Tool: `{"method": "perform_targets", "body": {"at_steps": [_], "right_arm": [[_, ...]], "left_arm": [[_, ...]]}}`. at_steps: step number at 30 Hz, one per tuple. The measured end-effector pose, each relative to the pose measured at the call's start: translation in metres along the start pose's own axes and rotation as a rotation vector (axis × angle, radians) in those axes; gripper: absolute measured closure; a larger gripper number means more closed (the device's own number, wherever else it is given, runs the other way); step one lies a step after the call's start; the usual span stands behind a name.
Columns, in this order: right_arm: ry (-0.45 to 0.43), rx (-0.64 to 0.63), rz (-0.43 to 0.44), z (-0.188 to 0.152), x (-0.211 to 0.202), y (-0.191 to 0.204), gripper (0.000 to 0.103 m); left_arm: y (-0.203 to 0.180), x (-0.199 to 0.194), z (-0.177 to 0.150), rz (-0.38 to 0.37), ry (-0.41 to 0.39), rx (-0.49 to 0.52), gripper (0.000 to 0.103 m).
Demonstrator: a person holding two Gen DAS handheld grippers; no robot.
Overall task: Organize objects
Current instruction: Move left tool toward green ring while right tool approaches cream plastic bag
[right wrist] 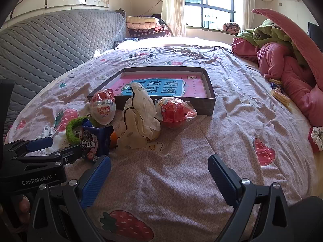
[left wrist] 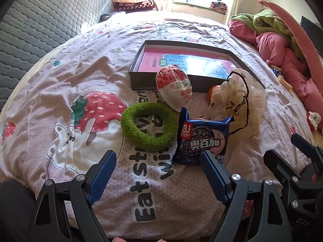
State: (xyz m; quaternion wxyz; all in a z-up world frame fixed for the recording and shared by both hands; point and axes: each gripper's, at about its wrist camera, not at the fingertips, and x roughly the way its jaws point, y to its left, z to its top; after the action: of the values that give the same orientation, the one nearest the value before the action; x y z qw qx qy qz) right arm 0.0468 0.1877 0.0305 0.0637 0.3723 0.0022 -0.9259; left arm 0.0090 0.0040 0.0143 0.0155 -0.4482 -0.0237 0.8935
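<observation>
While the shallow dark cardboard box [right wrist: 210, 102] at twelve o'clock holds only a pink book, both the left tool [left wrist: 157, 173] and right tool [right wrist: 159, 173] gape wide and empty, leaving the green fuzzy ring [left wrist: 149, 126], blue biscuit packet [left wrist: 201, 141] and wrapped eggs unsorted on the bed [right wrist: 232, 137].

A pink bedsheet printed with strawberries [right wrist: 201, 145] is being seen spread, wrinkled, over the whole bed. A grey quilted headboard [right wrist: 50, 44] is being shown standing along the left side. A heap of pink and green bedding [right wrist: 282, 60] is being observed piled at the right edge. Folded blankets in cream, pink and dark red [right wrist: 145, 27] are being shown stacked near a bright window hung with pale curtains [right wrist: 210, 6].
</observation>
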Motion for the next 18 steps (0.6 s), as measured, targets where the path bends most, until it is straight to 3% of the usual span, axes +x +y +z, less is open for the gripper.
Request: {"method": "perform_targets", "body": {"at_steps": [18], "right_arm": [[-0.01, -0.002, 0.0, 0.0011, -0.0023, 0.0, 0.006]], "left_arm": [[-0.0002, -0.0024, 0.0008, -0.002, -0.003, 0.006, 0.017]]}}
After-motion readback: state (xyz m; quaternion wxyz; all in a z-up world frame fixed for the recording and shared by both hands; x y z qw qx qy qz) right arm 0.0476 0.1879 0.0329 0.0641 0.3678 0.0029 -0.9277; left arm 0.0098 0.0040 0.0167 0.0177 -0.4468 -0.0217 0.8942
